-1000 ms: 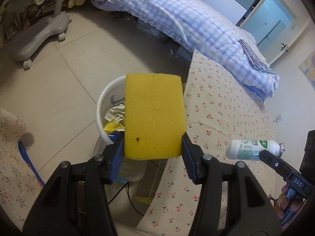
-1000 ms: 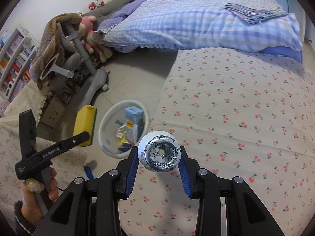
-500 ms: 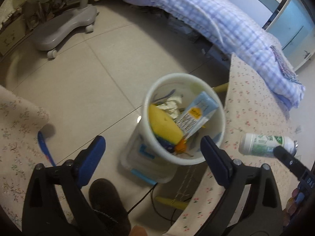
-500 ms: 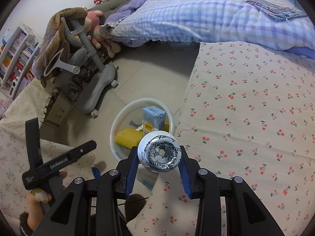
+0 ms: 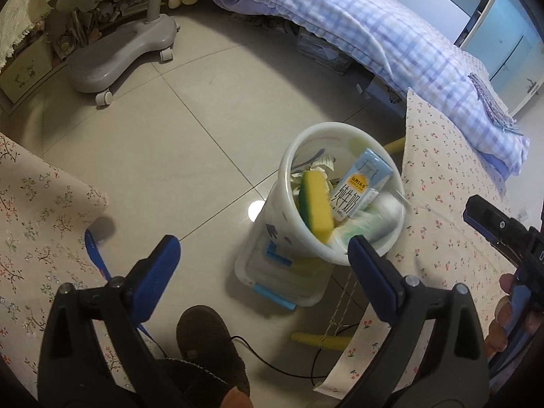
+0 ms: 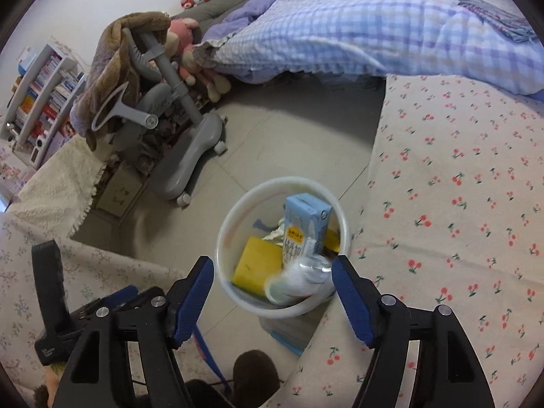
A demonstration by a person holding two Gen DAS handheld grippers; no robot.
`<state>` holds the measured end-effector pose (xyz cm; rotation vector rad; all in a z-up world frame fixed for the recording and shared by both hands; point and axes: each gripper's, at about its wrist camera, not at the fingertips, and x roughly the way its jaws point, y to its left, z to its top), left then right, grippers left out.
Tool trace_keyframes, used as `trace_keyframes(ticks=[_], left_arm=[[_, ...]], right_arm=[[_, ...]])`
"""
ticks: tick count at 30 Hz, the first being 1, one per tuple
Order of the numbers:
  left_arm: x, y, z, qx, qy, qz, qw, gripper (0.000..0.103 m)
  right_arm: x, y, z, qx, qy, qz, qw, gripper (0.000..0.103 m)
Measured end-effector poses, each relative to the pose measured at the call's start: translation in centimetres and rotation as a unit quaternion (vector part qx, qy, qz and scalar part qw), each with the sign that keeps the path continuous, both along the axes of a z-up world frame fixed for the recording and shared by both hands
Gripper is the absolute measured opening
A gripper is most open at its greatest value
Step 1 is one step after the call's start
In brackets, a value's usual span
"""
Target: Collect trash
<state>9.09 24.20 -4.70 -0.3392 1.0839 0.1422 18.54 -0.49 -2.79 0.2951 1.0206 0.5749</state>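
Note:
A white trash bin (image 5: pixel 295 156) stands on the tiled floor between two cloth-covered tables; it also shows in the right wrist view (image 6: pixel 231 224). Inside lie a yellow sponge (image 5: pixel 318 204) (image 6: pixel 258 263), a blue milk carton (image 5: pixel 360 183) (image 6: pixel 306 224), crumpled paper and a blurred white bottle (image 5: pixel 377 217) (image 6: pixel 299 277) dropping in. My left gripper (image 5: pixel 263 265) is open and empty, above the floor in front of the bin. My right gripper (image 6: pixel 273 289) is open and empty, right above the bin; it shows at the right edge of the left wrist view (image 5: pixel 493 224).
A cherry-print tablecloth (image 6: pixel 459 204) covers the table right of the bin, a floral cloth (image 5: pixel 37 224) the one on the left. A grey wheeled chair base (image 5: pixel 115 54) stands behind, a bed with checked quilt (image 5: pixel 374 30) beyond. A slippered foot (image 5: pixel 207 346) and a cable lie below.
My left gripper opened and dropped the sponge into the bin. My right gripper moved over the bin and opened, releasing the white bottle, which is falling in.

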Motion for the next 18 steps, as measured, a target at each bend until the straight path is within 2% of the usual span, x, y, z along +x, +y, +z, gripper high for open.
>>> trace_keyframes(ticks=[7, 18], left_arm=[[-0.2, -2.0, 0.8, 0.008, -0.017, -0.030, 0.9994, 0.102], [-2.2, -8.3, 3.4, -0.004, -0.058, -0.108, 0.9925, 0.102]], right_arm=[[-1.0, -4.1, 1.0, -0.017, -0.003, -0.042, 0.999, 0.075], [-7.4, -12.2, 3.8, -0.101, -0.050, -0.090, 0.989, 0.092]])
